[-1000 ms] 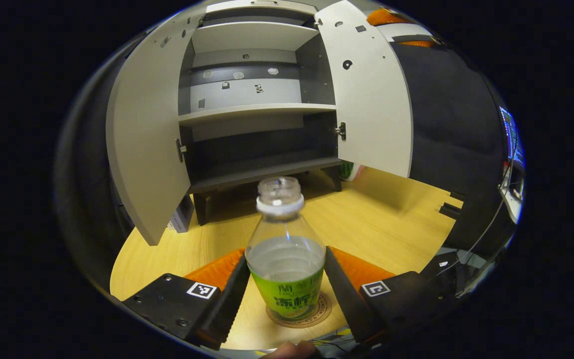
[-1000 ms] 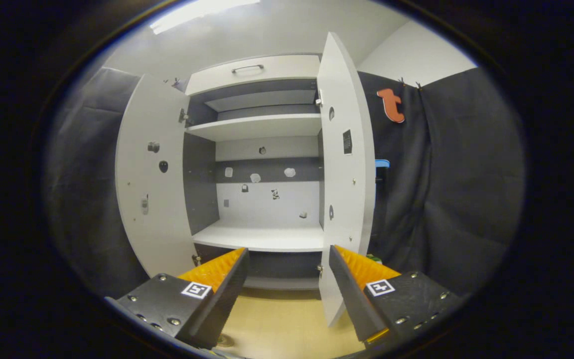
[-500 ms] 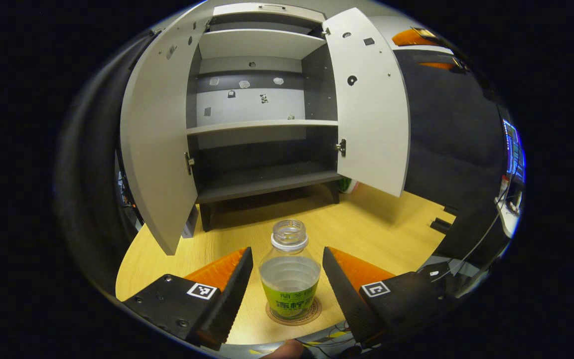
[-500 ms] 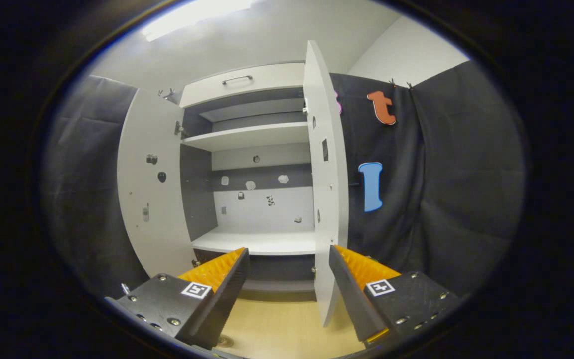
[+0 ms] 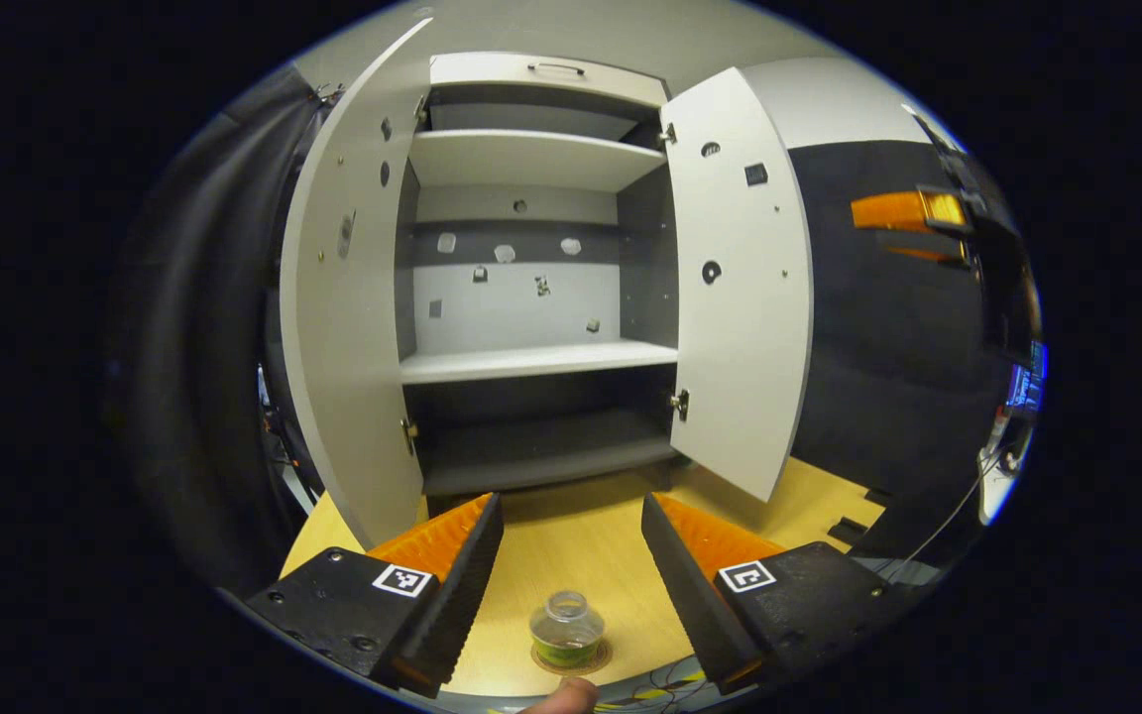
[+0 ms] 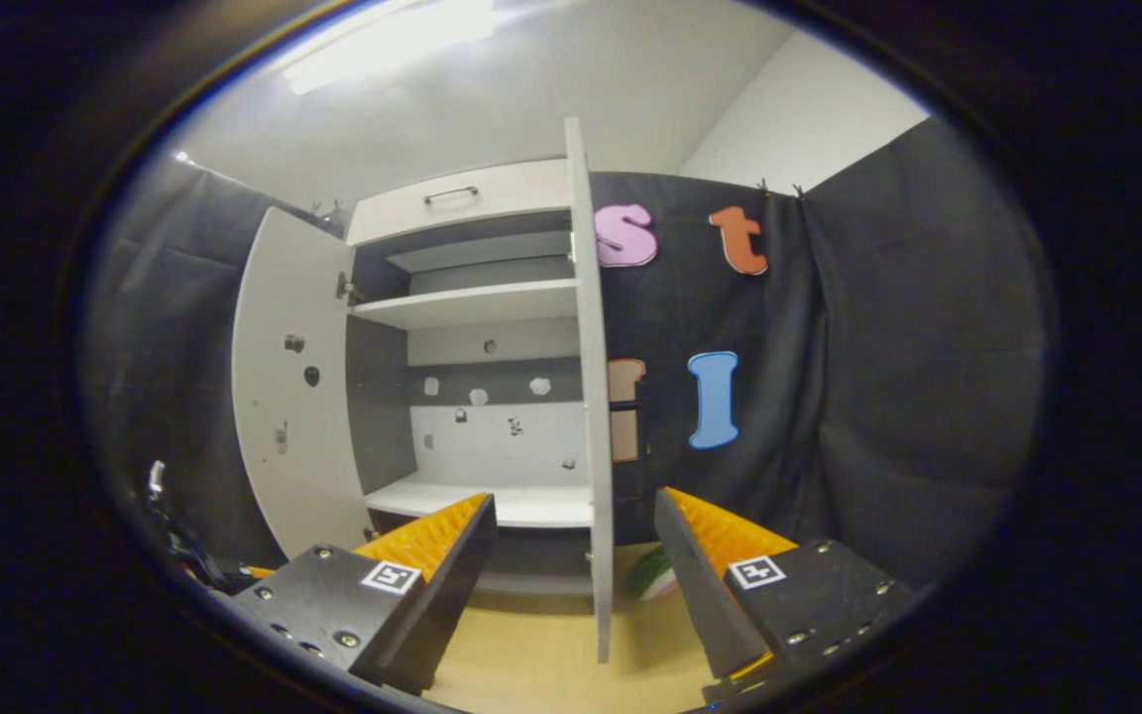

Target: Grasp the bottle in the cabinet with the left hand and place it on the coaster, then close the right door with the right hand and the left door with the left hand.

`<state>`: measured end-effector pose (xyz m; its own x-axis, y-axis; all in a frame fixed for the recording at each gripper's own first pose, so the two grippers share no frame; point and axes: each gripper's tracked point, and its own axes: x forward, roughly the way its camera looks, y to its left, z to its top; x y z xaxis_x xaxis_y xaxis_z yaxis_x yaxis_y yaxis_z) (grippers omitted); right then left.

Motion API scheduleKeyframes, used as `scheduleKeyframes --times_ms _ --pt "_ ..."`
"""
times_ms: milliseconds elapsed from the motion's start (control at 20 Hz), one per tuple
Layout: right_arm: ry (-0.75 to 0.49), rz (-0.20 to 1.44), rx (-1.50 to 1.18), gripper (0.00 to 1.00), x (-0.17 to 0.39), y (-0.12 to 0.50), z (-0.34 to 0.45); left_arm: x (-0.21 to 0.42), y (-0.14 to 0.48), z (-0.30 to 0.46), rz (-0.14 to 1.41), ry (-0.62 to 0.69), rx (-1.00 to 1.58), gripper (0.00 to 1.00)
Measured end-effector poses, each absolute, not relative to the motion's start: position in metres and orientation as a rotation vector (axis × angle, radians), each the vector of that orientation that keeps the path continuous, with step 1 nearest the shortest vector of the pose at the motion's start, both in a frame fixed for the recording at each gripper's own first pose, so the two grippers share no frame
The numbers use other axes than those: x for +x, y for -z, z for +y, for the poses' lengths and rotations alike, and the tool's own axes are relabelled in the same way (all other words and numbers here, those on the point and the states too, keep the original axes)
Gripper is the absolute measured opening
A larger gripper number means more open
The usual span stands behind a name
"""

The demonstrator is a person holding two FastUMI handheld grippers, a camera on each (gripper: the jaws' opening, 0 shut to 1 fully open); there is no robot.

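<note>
1. Left gripper view, left side: the pale grey left door [image 5: 348, 327] of the two-door cabinet [image 5: 541, 89] is seen swung wide open, its inner face carrying a few small fittings.
2. Centre: the cabinet interior is exposed, with a white middle shelf [image 5: 536, 359] above a dark lower compartment; small marks are noted on the back panel.
3. Lower centre: the left gripper [image 5: 571, 555] is recorded with its jaws spread apart and nothing between them.
4. Between and below those fingers, the clear plastic bottle with a green label [image 5: 566, 631] stands upright and uncapped on the round brown coaster [image 5: 599, 659], near the front edge of the light wooden tabletop [image 5: 571, 540]. The bottle is touched by neither finger.
5. A fingertip [image 5: 559, 697] of the person is seen at the bottom edge, just in front of the coaster.
6. Right: the pale grey right door [image 5: 744, 288] stands open at an angle; beyond it, part of the other gripper [image 5: 913, 210] is probably what is seen against the black cloth.
7. Right gripper view, left to right: the left door [image 6: 284, 397] is open, the shelves are visible, and the right door [image 6: 591, 397] is seen nearly edge-on.
8. The right gripper [image 6: 576, 555] is held with jaws apart, empty, the door's edge lying between them farther off; contact cannot be judged.
9. A green and white object [image 6: 652, 573] lies on the tabletop [image 6: 531, 664] behind the door's lower end; its identity is unclear.
</note>
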<state>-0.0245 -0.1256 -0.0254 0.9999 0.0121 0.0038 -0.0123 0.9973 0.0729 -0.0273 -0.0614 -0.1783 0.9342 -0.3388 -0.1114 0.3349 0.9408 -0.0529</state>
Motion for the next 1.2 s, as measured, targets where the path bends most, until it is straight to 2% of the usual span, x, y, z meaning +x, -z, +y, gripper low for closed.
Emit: scheduleKeyframes --times_ms 50,400,750,1050,1200 --pt "0.008 -0.013 0.071 0.95 -0.025 0.023 -0.14 -0.026 0.165 -0.06 0.109 0.331 -0.026 0.9" --pt "0.099 -0.048 0.042 0.97 -0.01 0.014 -0.224 -0.017 0.1 -0.041 0.091 0.238 -0.031 0.91" --pt "0.132 -0.002 -0.034 0.97 0.047 0.035 -0.27 -0.005 0.018 -0.017 -0.037 0.174 -0.043 0.93" --pt "0.148 0.038 -0.035 0.95 0.105 0.042 -0.265 -0.009 -0.001 0.014 -0.059 0.149 -0.068 0.93" --pt "0.084 0.04 -0.026 0.97 0.13 0.036 -0.23 -0.018 0.013 0.035 -0.016 0.127 -0.099 0.94"
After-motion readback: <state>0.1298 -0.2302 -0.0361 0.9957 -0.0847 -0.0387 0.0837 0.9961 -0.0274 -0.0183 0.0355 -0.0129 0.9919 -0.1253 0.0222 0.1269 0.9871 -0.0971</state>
